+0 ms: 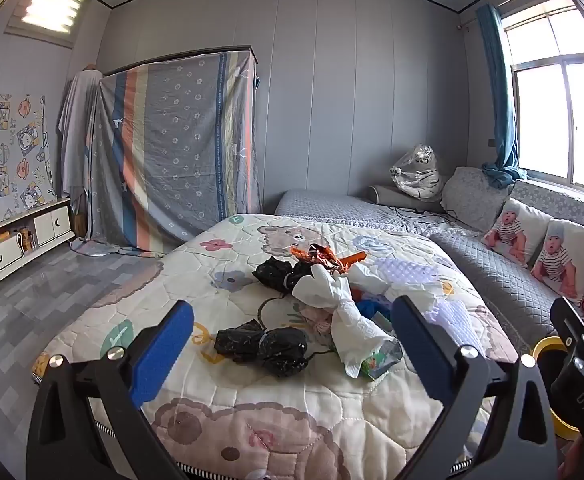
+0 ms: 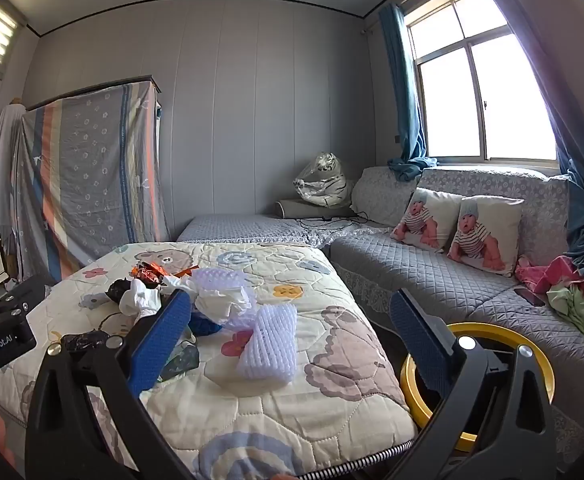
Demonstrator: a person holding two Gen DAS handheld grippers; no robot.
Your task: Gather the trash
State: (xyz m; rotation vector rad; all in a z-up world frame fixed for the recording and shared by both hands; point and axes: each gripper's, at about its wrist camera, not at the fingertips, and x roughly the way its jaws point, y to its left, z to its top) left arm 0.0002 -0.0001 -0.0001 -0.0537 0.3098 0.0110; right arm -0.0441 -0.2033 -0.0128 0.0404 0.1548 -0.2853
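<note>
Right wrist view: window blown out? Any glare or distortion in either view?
Right wrist view: the bright window is clipped white, with purple flare at its right edge. Left wrist view: its window clips too, and the slatted blind glows. Both views: fisheye bends wall lines and darkens corners; the cartoon-print quilt stays evenly lit.

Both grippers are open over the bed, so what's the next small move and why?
Probably ease the left gripper down onto the nearest black bag: it lies between the open fingers, and the yellow-rimmed bin waits beside the bed.

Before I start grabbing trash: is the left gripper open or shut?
Open. The left gripper has its blue pads spread wide above the quilt, nothing between them.
</note>
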